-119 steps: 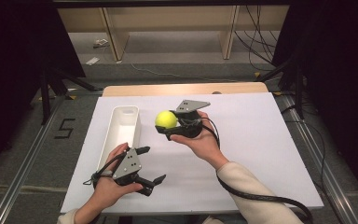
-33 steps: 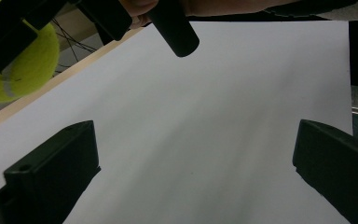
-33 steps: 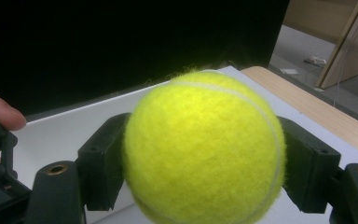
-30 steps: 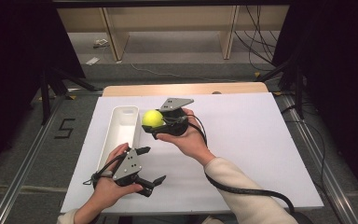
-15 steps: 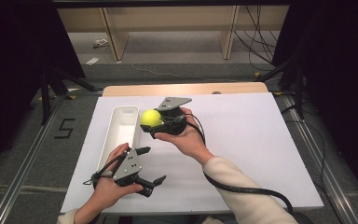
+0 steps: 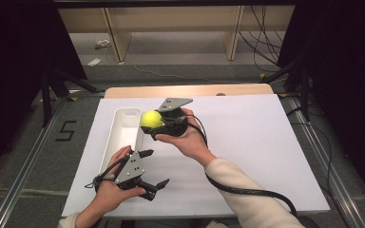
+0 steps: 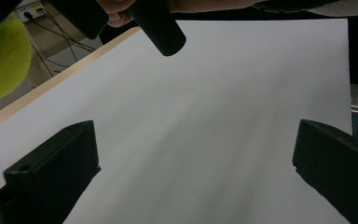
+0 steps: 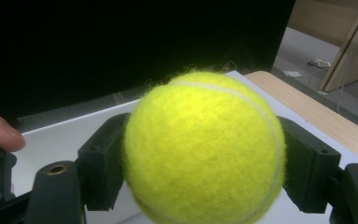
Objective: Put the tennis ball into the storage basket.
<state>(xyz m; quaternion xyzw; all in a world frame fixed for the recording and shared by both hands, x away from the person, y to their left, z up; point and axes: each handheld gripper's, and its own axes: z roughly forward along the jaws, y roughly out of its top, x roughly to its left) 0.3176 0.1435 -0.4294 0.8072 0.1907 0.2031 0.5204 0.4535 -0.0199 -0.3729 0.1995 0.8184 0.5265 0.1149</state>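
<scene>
The right gripper [image 6: 153, 124] is clamped on a yellow tennis ball [image 6: 151, 118], one jaw pressed to each side of it, as the right gripper view shows [image 8: 204, 148]. It holds the ball in the air just beside the right rim of the white tray [image 6: 119, 142], near the tray's far end. The tray's long axis runs from near to far, and its open trough lies directly left of the ball, so a short move left would likely put the ball over it. The left gripper [image 6: 151, 168] rests low over the white table sheet [image 6: 256, 142] at the tray's near end, jaws spread wide and holding nothing. The right hand [image 6: 183, 140] is the nearer to the drop spot.
</scene>
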